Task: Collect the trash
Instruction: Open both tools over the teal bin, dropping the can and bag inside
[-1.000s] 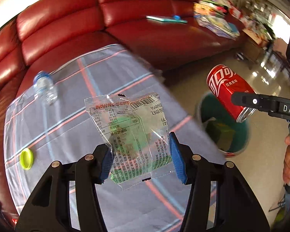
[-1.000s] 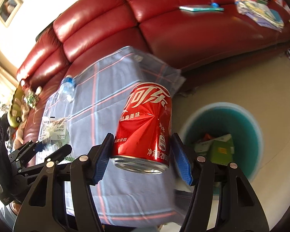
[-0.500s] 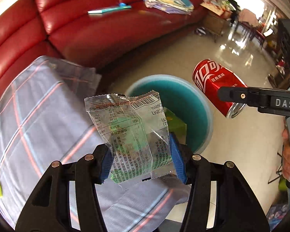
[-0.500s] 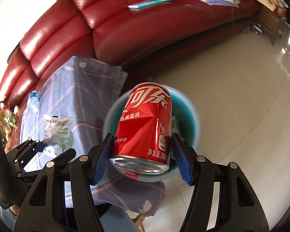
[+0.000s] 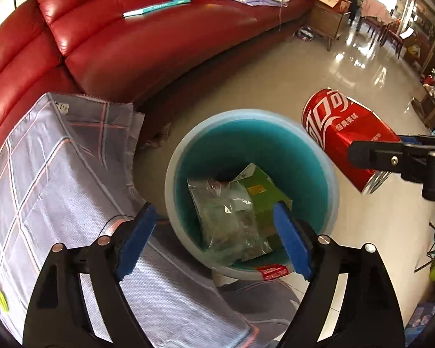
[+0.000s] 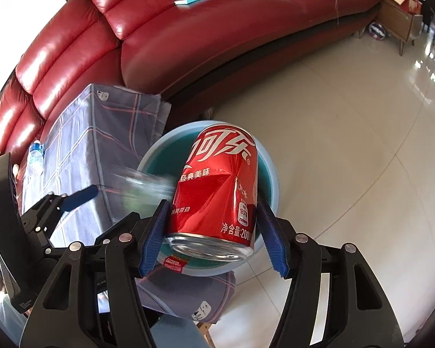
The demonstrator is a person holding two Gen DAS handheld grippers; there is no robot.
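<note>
Teal plastic fills my view: the bin (image 5: 248,156) sits on the pale tiled floor (image 5: 275,87) just off the corner of the checked cloth (image 5: 58,174), and my left claw (image 5: 214,232) hangs right above it. Its jaws have just been opening, they stand wide now, with no pad pressing on anything. Between them I look straight down on the clear wrapper (image 5: 229,220), inside the bin against a green carton (image 5: 264,194); from the right-hand camera that wrapper is only a blurred streak at the bin's near rim. My right claw (image 6: 214,232) has the dented red can (image 6: 217,185) clamped by its sides between both blue pads, tilted, open end toward me, over the far side of the bin. On the cloth, a water bottle (image 6: 34,156) lies near the left edge, and a small yellow-green lid (image 5: 1,300) sits near the front edge.
</note>
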